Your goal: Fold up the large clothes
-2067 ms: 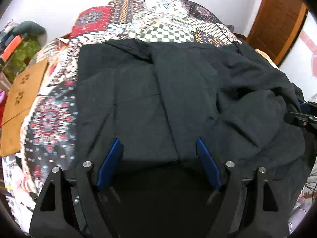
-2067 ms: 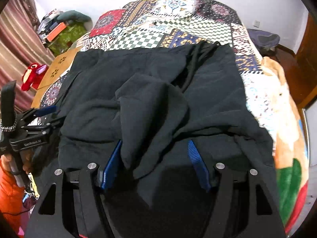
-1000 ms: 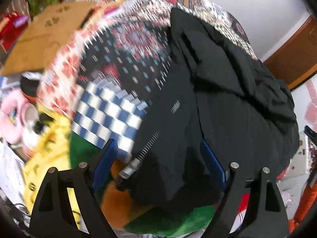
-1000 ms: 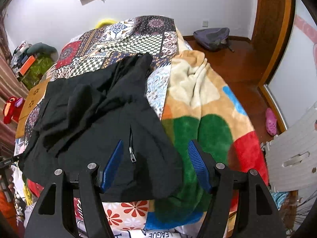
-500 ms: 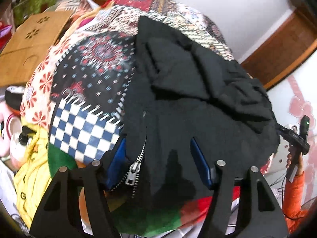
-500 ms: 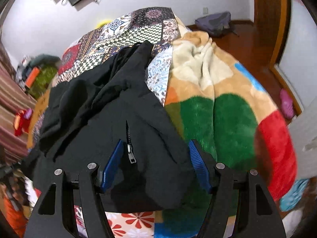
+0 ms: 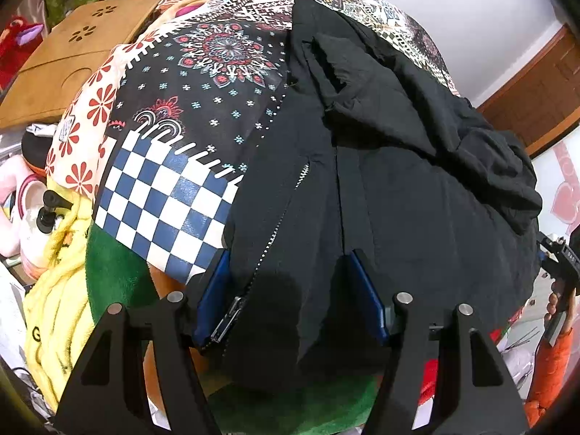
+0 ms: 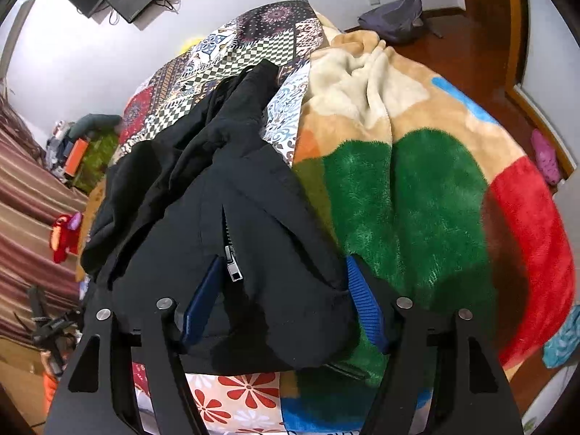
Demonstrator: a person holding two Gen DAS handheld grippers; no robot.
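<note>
A large black zip-up jacket (image 7: 398, 199) lies rumpled across the bed. In the left wrist view my left gripper (image 7: 290, 290) is at the jacket's near hem by the zipper pull (image 7: 228, 319). Its jaws are closing, with the hem fabric between the blue pads (image 7: 214, 290). The right wrist view has the same jacket (image 8: 174, 188) at its other near corner. There my right gripper (image 8: 282, 297) straddles the hem beside a metal zipper pull (image 8: 232, 264). Its jaws are also closing, with cloth between the pads (image 8: 362, 304).
The bed has a patchwork cover (image 7: 217, 72) and a green, red and beige fleece blanket (image 8: 417, 199). A brown board (image 7: 72, 54) and clutter lie to the left. A grey backpack (image 8: 391, 18) lies on the wooden floor. An orange sleeve (image 7: 551, 362) shows at the right edge.
Both grippers left the middle of the jacket and came down to its near hem corners. The left jaws narrowed around the zipper edge. The right gripper sank closer to the cloth.
</note>
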